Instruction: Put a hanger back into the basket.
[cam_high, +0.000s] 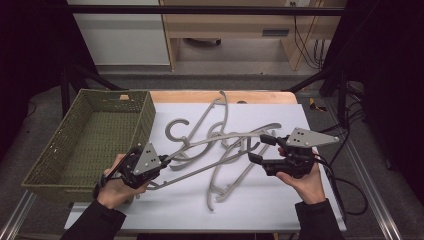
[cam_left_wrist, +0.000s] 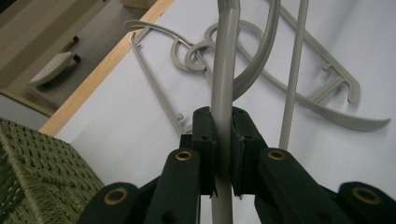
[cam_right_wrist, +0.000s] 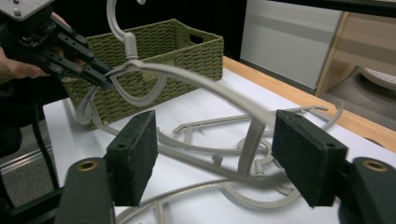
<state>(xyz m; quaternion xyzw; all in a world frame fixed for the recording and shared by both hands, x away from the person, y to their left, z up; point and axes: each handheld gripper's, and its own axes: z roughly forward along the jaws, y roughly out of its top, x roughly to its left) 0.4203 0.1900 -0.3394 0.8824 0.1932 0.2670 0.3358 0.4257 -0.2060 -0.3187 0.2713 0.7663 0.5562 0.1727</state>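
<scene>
Count: one woven basket (cam_high: 95, 135), olive green, rectangular, coarse weave, on the left of the worktop (cam_high: 280, 200). Grey plastic hangers: one held, about three more tangled on the white sheet; exact count is hard to tell. All are thin, smooth, curved-shouldered, with hook tops. The held hanger (cam_high: 220, 136) sits above the pile, spanning between the hands. Left tongs (cam_left_wrist: 223, 140) are clamped tight on its rod. Right tongs (cam_right_wrist: 215, 154) stand wide apart, pads clear of the hanger arm running between them.
</scene>
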